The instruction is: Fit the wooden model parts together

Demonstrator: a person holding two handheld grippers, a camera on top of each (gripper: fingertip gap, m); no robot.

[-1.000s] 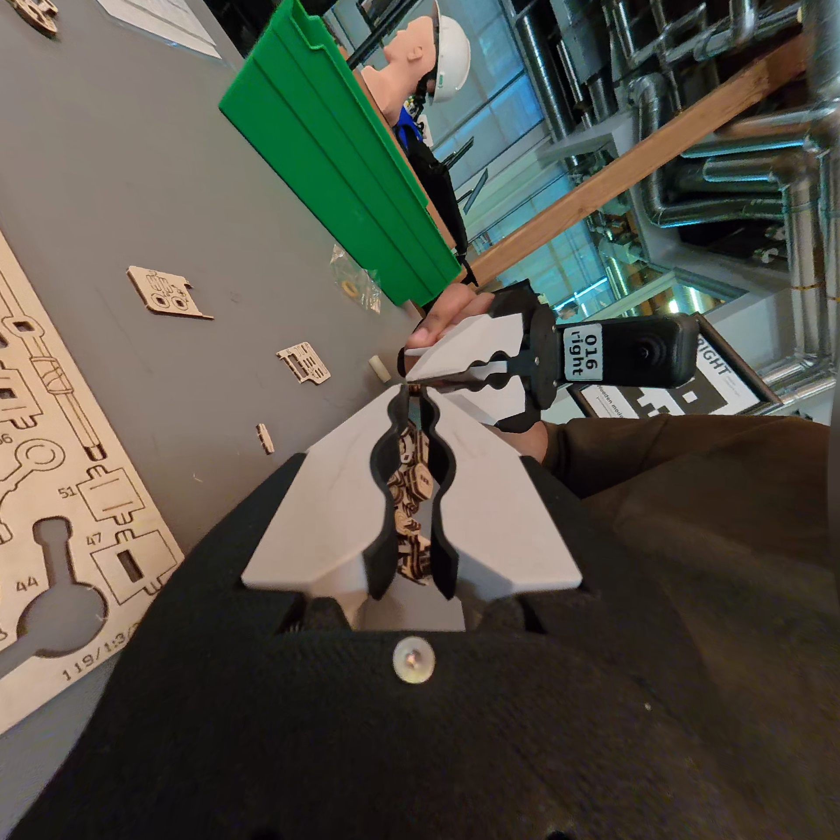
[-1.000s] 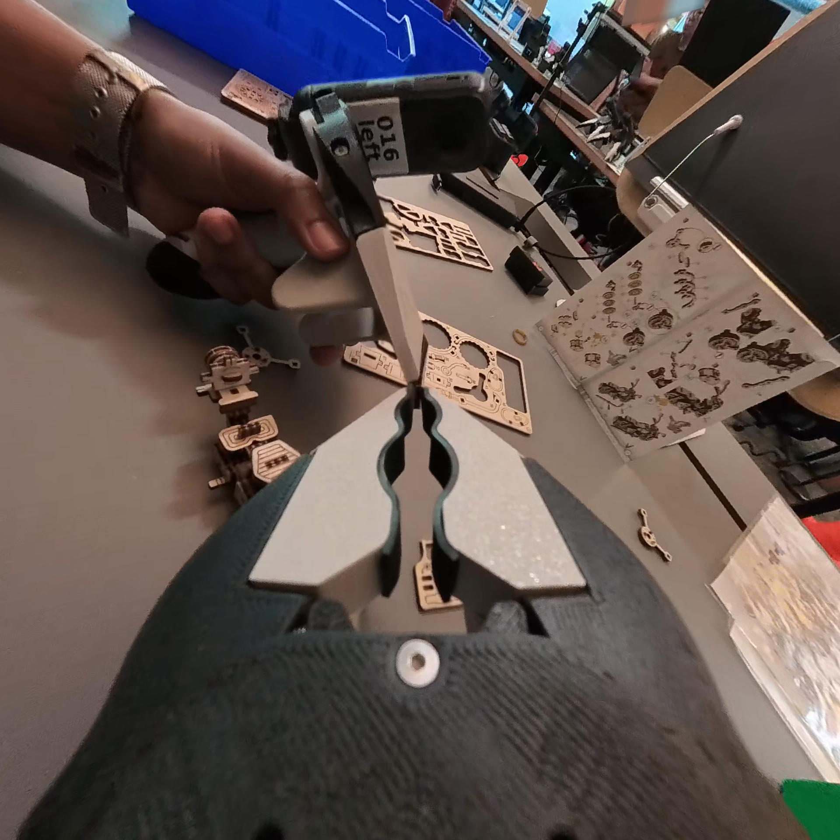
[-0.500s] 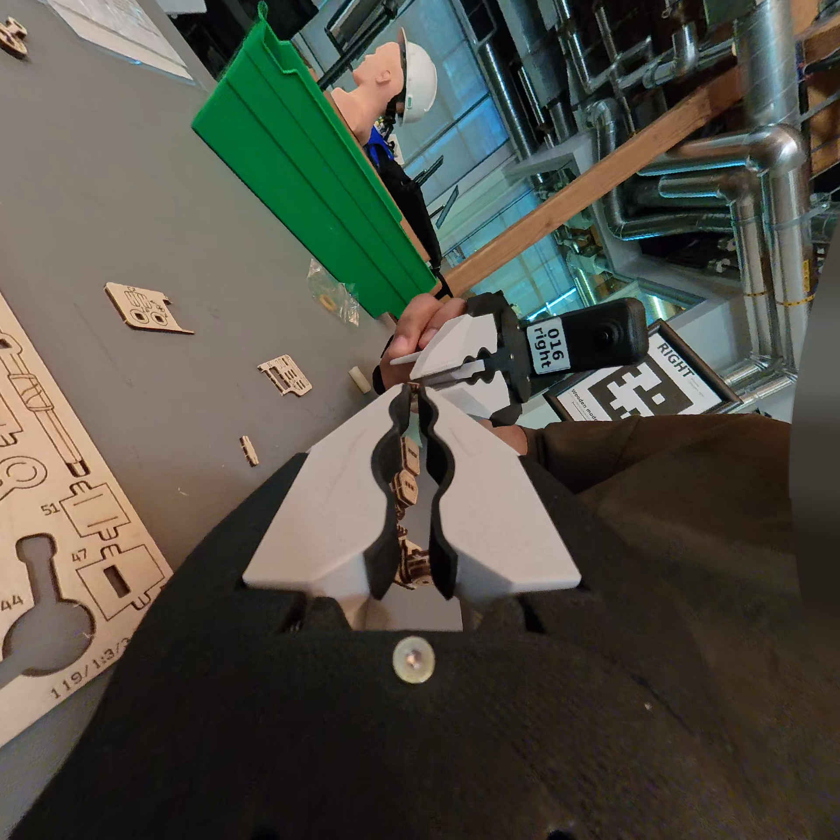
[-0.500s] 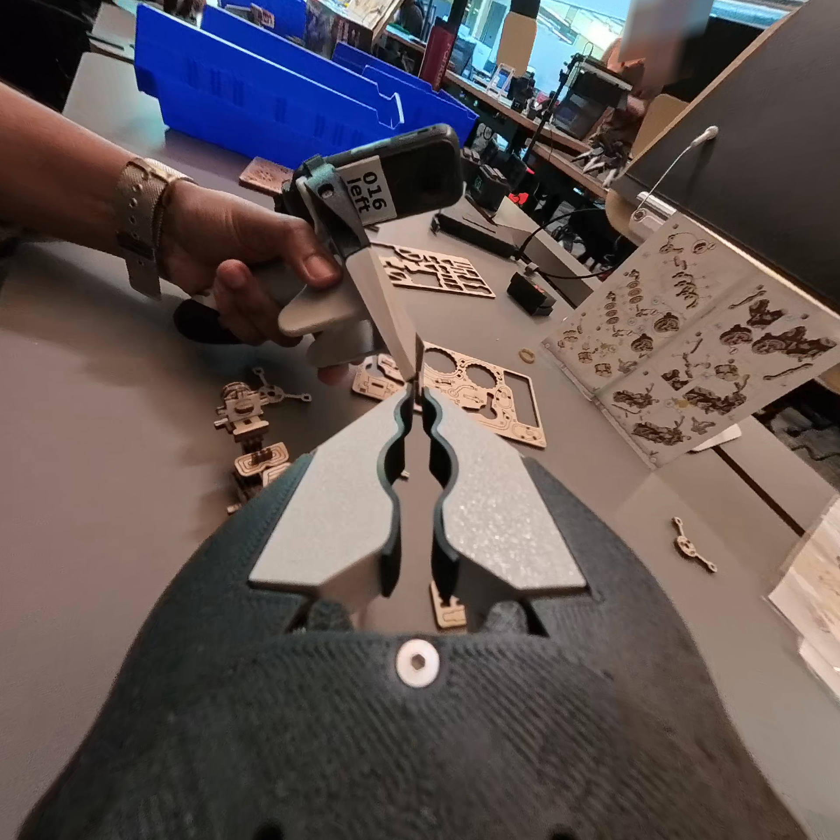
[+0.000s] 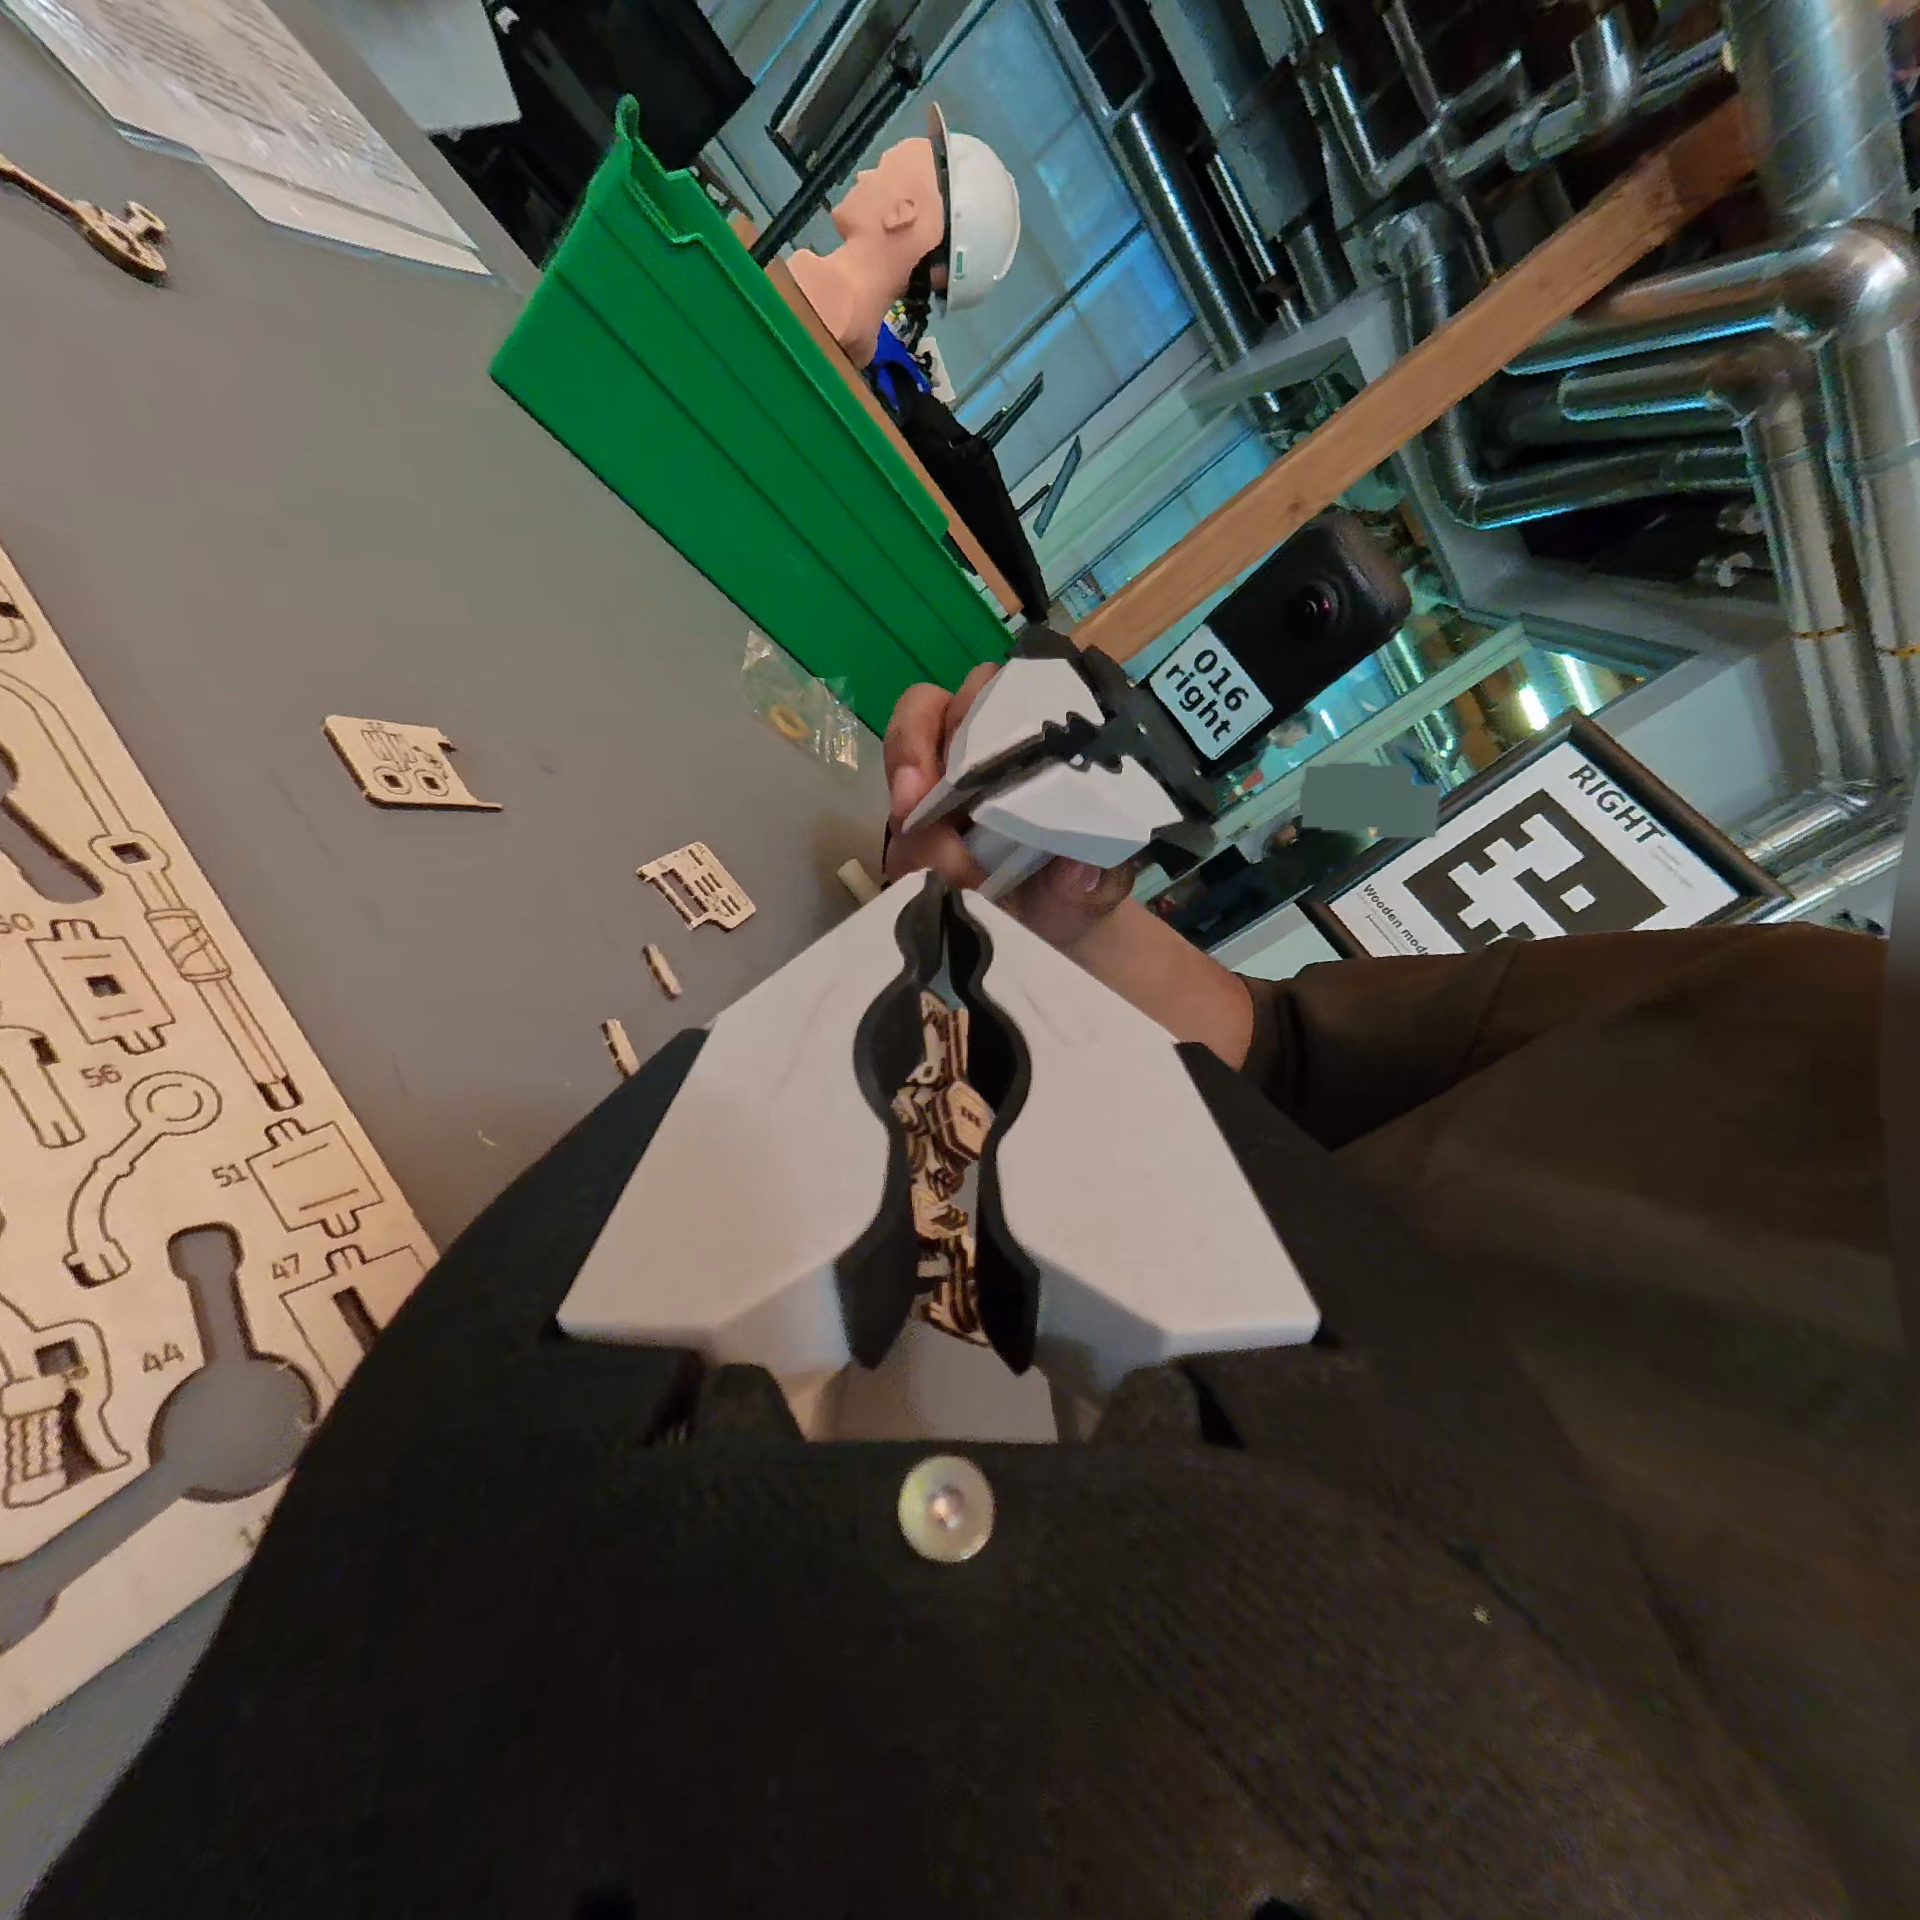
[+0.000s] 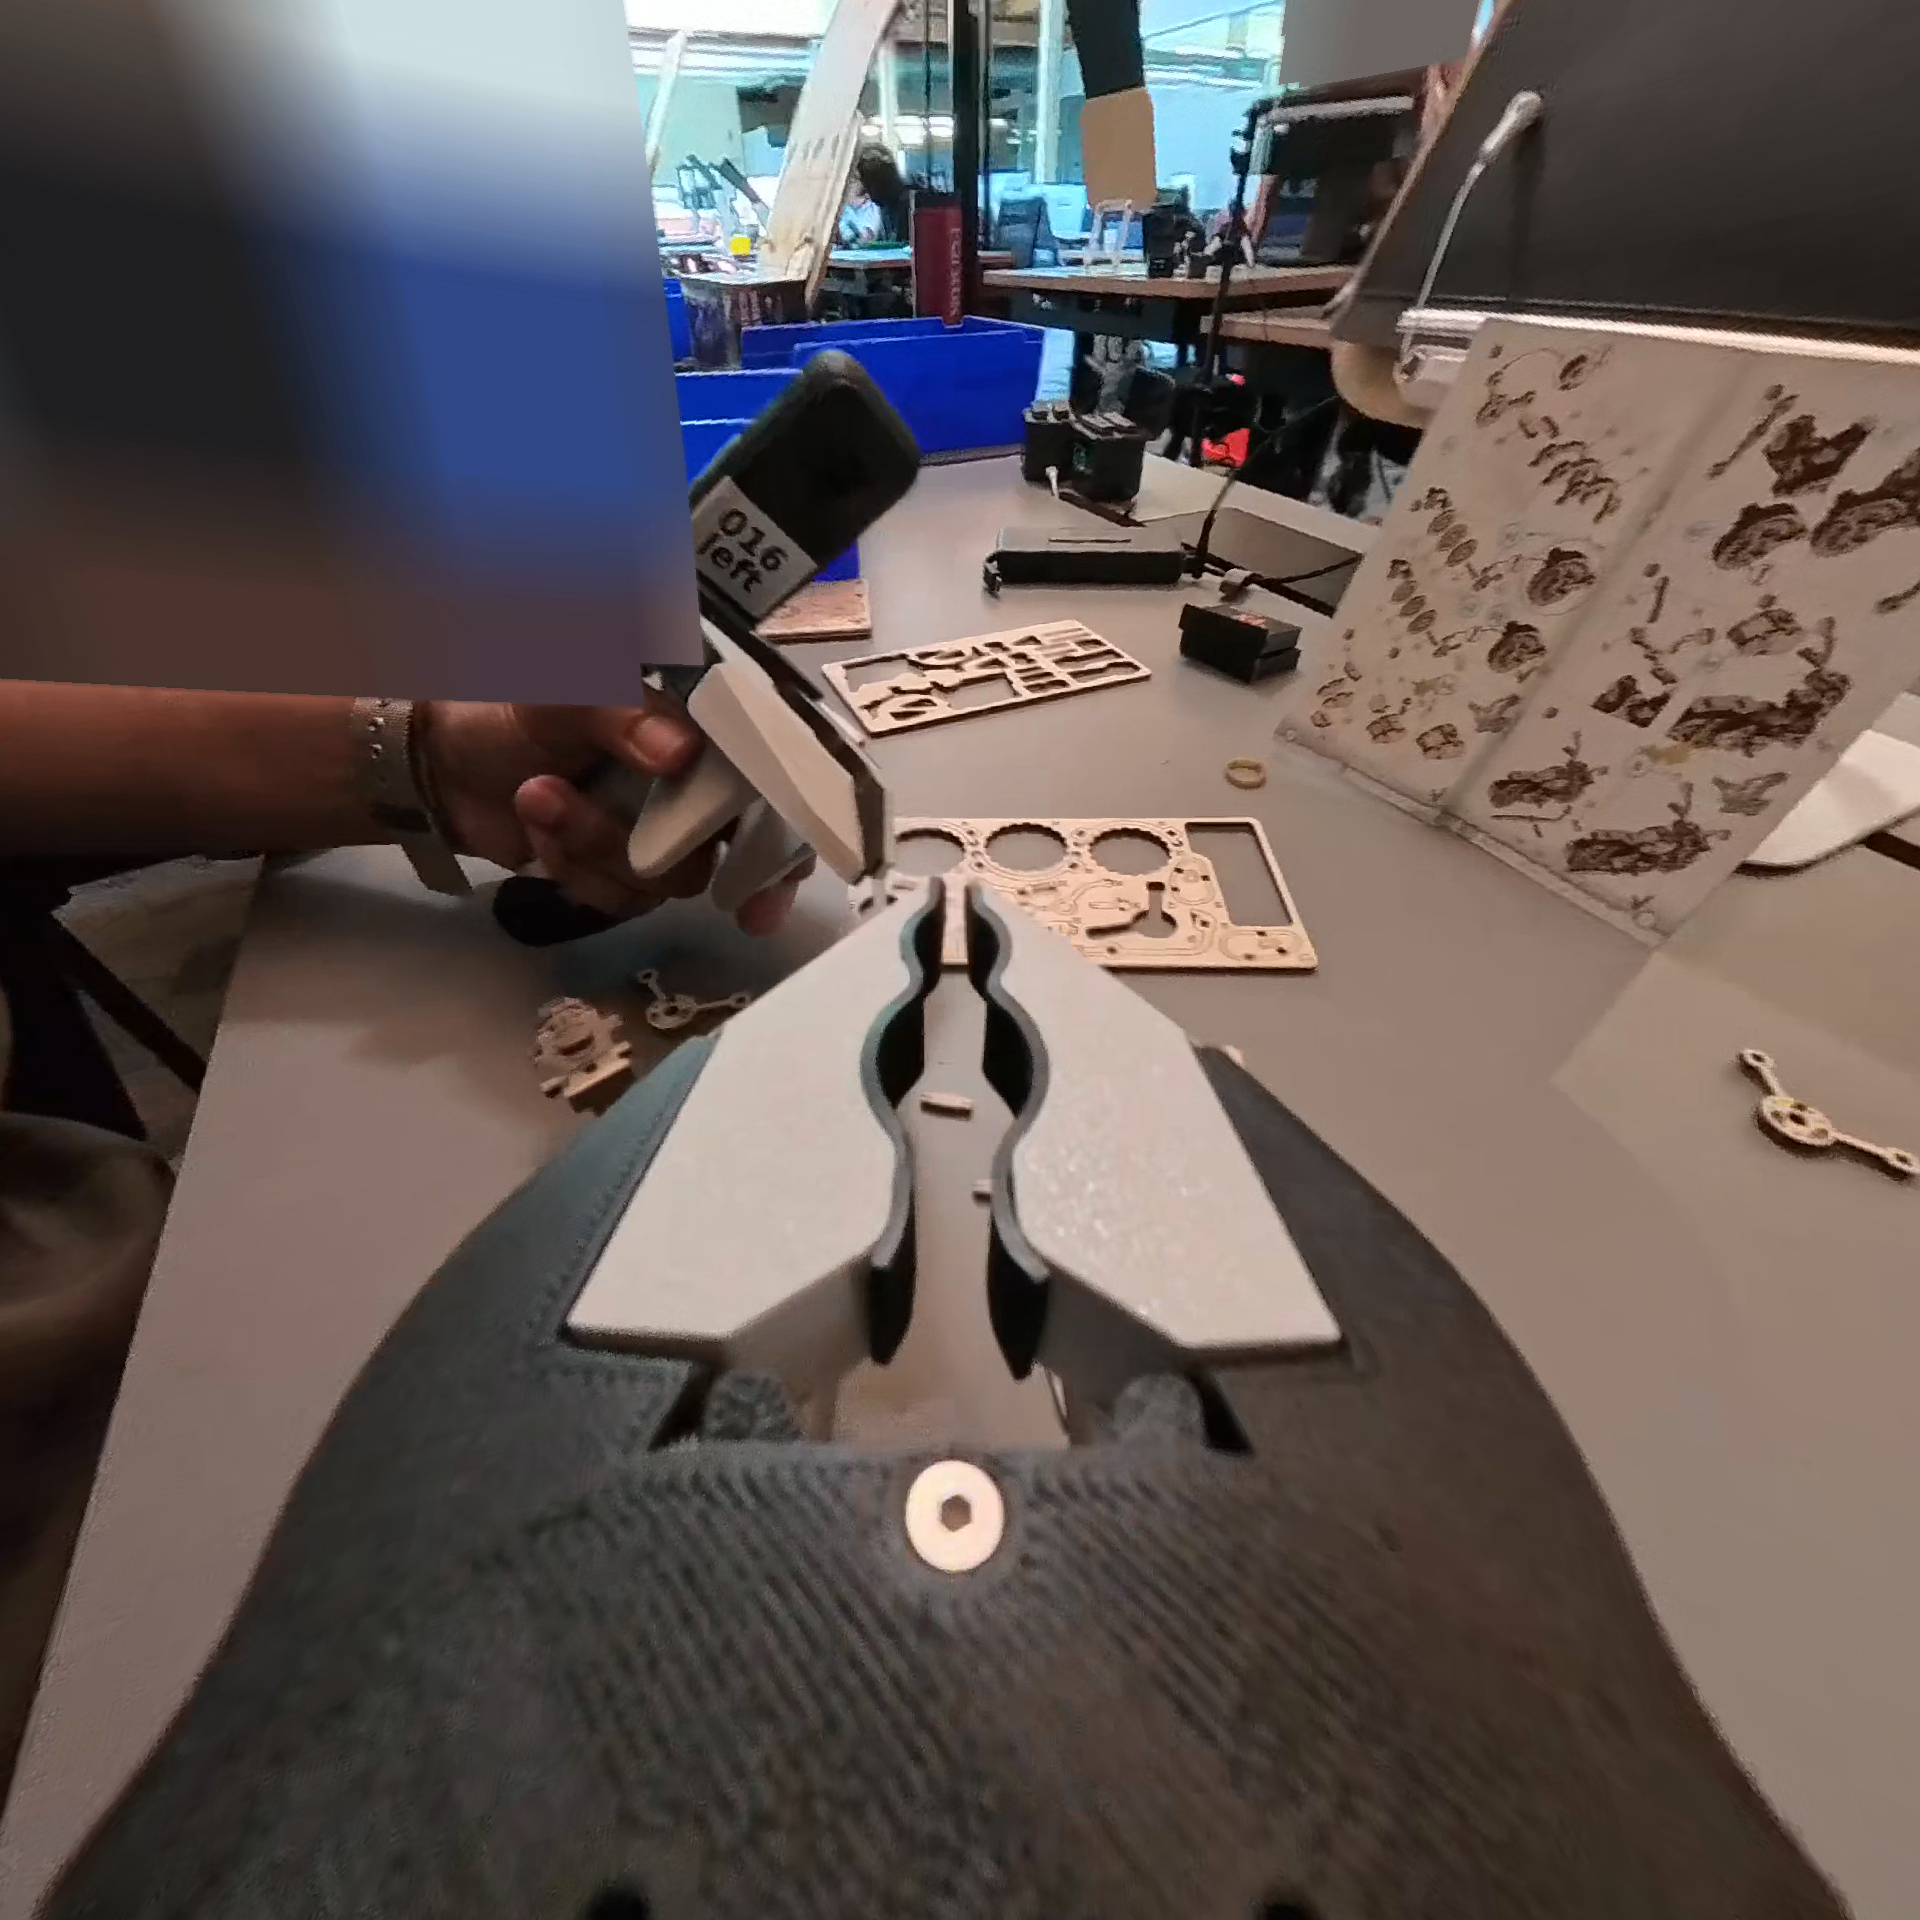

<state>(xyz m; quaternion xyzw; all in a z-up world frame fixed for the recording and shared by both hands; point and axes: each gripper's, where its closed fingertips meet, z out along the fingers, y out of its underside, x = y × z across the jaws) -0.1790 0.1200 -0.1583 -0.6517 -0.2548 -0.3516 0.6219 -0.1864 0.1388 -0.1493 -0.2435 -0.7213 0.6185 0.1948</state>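
Between the left gripper (image 5: 943, 914) fingers, clamped tight, sits a wooden subassembly (image 5: 940, 1174); right gripper (image 6: 954, 902) nips a thin wooden piece (image 6: 954, 930); both cameras wear white printed stickers (image 5: 1208, 694).

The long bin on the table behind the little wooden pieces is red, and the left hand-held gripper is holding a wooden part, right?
Not quite. The bin is green, not red; the left wrist view shows it. The rest holds: it sits on the table behind the little wooden pieces, and the left hand-held gripper holds a wooden part.
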